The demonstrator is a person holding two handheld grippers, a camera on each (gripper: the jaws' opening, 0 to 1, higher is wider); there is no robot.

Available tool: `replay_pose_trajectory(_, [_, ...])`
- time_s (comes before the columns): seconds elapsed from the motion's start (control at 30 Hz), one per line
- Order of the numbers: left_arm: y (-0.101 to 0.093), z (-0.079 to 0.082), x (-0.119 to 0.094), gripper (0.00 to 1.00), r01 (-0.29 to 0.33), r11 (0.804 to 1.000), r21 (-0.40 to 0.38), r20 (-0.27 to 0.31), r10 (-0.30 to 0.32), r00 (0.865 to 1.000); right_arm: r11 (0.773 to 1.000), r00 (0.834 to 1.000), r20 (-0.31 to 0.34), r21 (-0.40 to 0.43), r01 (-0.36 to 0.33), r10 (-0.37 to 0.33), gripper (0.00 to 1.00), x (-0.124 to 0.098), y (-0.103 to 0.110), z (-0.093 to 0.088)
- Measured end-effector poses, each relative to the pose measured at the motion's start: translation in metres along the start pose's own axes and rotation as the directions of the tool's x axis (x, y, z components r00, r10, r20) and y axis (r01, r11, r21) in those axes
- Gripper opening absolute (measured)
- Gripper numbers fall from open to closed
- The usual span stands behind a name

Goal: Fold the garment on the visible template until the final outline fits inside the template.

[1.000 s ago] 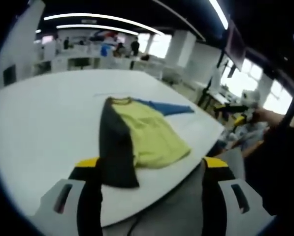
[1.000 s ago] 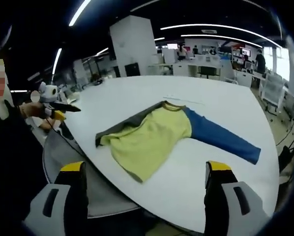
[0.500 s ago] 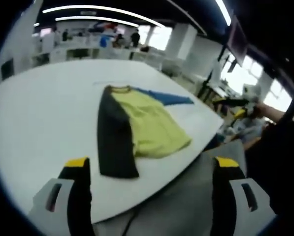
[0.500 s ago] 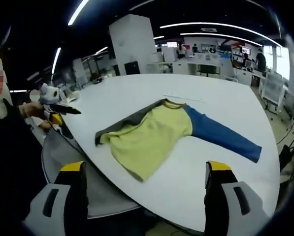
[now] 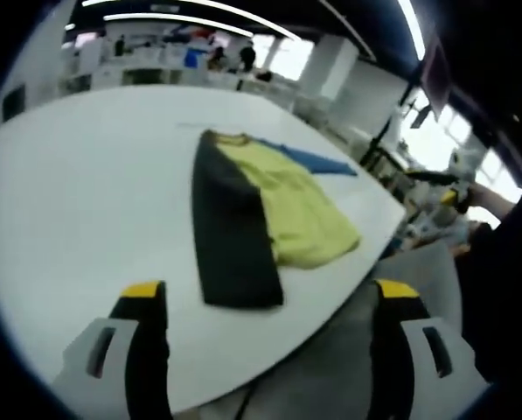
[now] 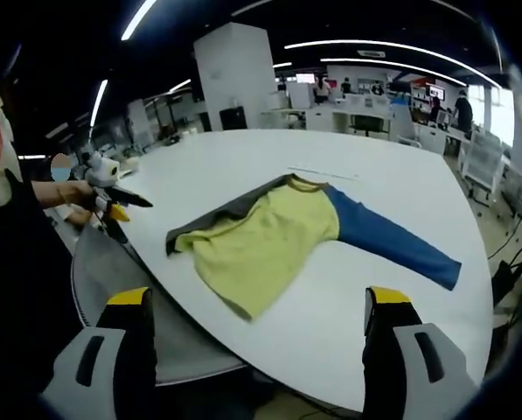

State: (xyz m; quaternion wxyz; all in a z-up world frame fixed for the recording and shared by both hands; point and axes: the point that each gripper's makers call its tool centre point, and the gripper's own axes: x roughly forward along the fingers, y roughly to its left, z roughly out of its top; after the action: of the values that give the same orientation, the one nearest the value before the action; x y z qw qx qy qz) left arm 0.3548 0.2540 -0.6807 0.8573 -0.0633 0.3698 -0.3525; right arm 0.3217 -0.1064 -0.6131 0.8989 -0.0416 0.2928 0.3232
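Note:
A long-sleeved garment lies flat on the white table (image 5: 77,201). Its yellow body (image 5: 295,206) faces up, and a dark grey sleeve (image 5: 234,236) is folded in along one side. The blue sleeve (image 5: 317,160) stretches out on the far side. In the right gripper view the yellow body (image 6: 256,241) is central and the blue sleeve (image 6: 392,241) points right. A faint template line (image 6: 322,171) runs by the collar. My left gripper (image 5: 265,350) hangs open above the near table edge, short of the garment. My right gripper (image 6: 259,350) is open too, off the table's rim. Both are empty.
The other gripper (image 6: 112,197) shows at the left, held by a hand (image 6: 64,191) near the table edge. A grey chair (image 6: 112,289) sits below the rim. Desks and people stand far behind the table. Bare white tabletop (image 6: 243,157) surrounds the garment.
The left gripper view has shifted, so the garment looks nearer and more central. The garment itself has not moved. Both grippers stay open.

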Motion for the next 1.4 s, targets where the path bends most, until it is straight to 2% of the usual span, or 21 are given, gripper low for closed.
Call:
replay_pose_trajectory(0.27, [0.022, -0.013, 0.017, 0.8, 0.007, 0.999, -0.038, -0.025, -0.008, 1.0, 1.0, 1.0, -0.017, -0.008, 0.009, -0.009, 0.99, -0.002, 0.0, -0.003])
replay_pose_trajectory(0.4, [0.032, -0.02, 0.025, 0.69, 0.001, 0.996, -0.093, -0.033, -0.004, 0.999, 1.0, 0.999, -0.031, -0.019, 0.009, -0.01, 0.99, -0.002, 0.002, -0.004])
replay_pose_trajectory(0.57, [0.039, -0.023, 0.035, 0.58, 0.006, 0.997, -0.075, -0.021, -0.007, 1.0, 1.0, 0.999, -0.039, -0.024, 0.007, -0.008, 0.99, 0.0, 0.002, -0.002])
replay_pose_trajectory(0.7, [0.047, -0.03, 0.045, 0.49, 0.005, 0.998, -0.065, -0.047, -0.008, 0.999, 0.999, 0.999, -0.054, -0.032, 0.004, -0.006, 0.99, 0.001, 0.003, -0.003])
replay_pose_trajectory(0.97, [0.05, -0.04, 0.049, 0.32, 0.029, 0.997, -0.076, -0.07, -0.035, 0.997, 0.999, 0.997, -0.072, -0.041, 0.009, -0.012, 0.99, 0.001, 0.003, -0.001])
replay_pose_trajectory(1.1, [0.058, -0.049, 0.052, 0.28, 0.02, 0.995, -0.094, -0.085, -0.028, 0.996, 0.998, 0.997, -0.08, -0.063, 0.0, -0.005, 0.99, 0.002, 0.005, 0.002])
replay_pose_trajectory(1.13, [0.058, -0.045, 0.051, 0.26, 0.023, 0.995, -0.101, -0.066, -0.03, 0.997, 0.998, 0.997, -0.08, -0.065, -0.002, -0.003, 0.99, 0.003, 0.005, 0.003])
replay_pose_trajectory(1.2, [0.059, -0.046, 0.051, 0.22, 0.026, 0.992, -0.12, -0.07, -0.034, 0.997, 0.998, 0.997, -0.08, -0.069, -0.004, -0.002, 0.99, 0.004, 0.006, 0.004])
replay_pose_trajectory(1.4, [0.057, -0.045, 0.052, 0.18, 0.036, 0.996, -0.085, -0.09, -0.044, 0.995, 0.997, 0.996, -0.088, -0.073, -0.008, 0.002, 0.99, 0.007, 0.006, 0.004])
